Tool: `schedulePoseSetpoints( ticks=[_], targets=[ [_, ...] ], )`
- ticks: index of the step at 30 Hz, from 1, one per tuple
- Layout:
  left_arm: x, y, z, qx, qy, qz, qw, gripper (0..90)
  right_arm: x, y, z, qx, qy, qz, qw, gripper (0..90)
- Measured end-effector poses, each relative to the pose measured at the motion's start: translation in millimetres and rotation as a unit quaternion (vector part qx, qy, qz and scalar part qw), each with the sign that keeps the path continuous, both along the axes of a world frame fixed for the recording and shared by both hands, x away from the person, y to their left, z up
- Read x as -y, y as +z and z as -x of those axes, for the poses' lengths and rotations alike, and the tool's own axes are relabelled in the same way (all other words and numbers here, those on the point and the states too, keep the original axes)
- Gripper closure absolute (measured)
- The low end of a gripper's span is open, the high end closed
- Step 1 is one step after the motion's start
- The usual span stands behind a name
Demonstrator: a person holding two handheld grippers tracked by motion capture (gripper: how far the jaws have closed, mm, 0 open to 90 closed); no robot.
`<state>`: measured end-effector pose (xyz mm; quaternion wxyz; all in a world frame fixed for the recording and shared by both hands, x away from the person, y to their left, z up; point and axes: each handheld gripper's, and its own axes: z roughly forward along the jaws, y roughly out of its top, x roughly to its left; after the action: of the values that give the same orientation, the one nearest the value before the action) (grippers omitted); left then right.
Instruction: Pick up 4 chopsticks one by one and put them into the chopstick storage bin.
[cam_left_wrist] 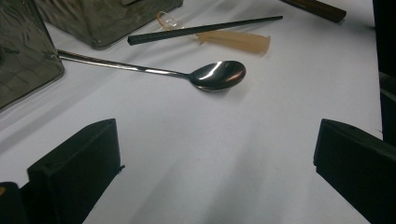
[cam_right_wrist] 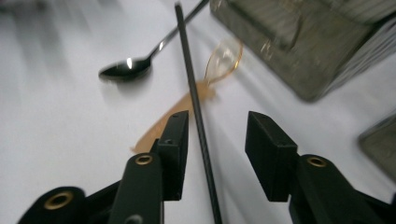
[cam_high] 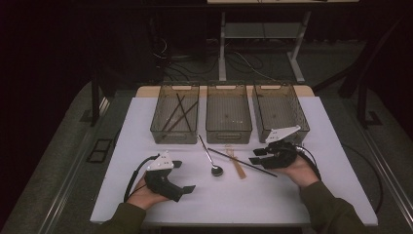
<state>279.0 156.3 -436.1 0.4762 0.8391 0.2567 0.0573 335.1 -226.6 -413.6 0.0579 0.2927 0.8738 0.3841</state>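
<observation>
Black chopstick (cam_right_wrist: 196, 112): flat on the white bench (cam_high: 224, 195), lying across a translucent amber spoon (cam_right_wrist: 219, 60), passing between the parted jaws of the right hand-held gripper (cam_right_wrist: 215, 140), ungripped. Steel spoon (cam_left_wrist: 205, 74): just beside, bowl toward the person. Left hand-held gripper (cam_left_wrist: 215, 154): jaws wide apart, empty, over bare bench near the steel spoon.

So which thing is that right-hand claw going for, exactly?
Look at the white table, in front of the three bins. Between the right gripper's open jaws lies a black chopstick. It is thin, straight and matte, unlike the shiny spoon and the translucent amber piece beneath it.
</observation>
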Motion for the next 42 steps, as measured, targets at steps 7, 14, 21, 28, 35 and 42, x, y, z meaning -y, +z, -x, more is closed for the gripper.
schedulePoseSetpoints(
  ticks=[7,14,21,28,35,42],
  targets=[
    [0.2,0.2,0.3,0.001,-0.001,0.0,1.0,0.0,-7.9,-13.1,0.8,-0.012,0.018,0.04,0.9989,66.7],
    [0.9,0.1,0.2,0.002,-0.007,-0.005,1.0,0.0,-14.4,-19.9,1.7,-0.017,0.031,0.068,0.997,71.1],
    [1.4,-0.3,0.2,0.0,-0.007,-0.005,1.0,0.0,-17.6,-24.0,1.4,-0.013,0.039,0.09,0.9951,74.7],
    [2.1,-0.7,0.3,-0.002,-0.005,-0.004,1.0,0.0,-19.8,-24.7,2.7,-0.003,0.045,0.101,0.9939,77.1],
    [2.2,-0.8,0.4,-0.002,-0.006,-0.004,1.0,0.0,-21.6,-24.7,4.3,0.003,0.053,0.106,0.993,81.5],
    [2.1,-0.7,0.4,-0.002,-0.006,-0.004,1.0,0.0,-22.3,-24.6,4.7,0.004,0.058,0.108,0.9925,84.8]
  ],
)
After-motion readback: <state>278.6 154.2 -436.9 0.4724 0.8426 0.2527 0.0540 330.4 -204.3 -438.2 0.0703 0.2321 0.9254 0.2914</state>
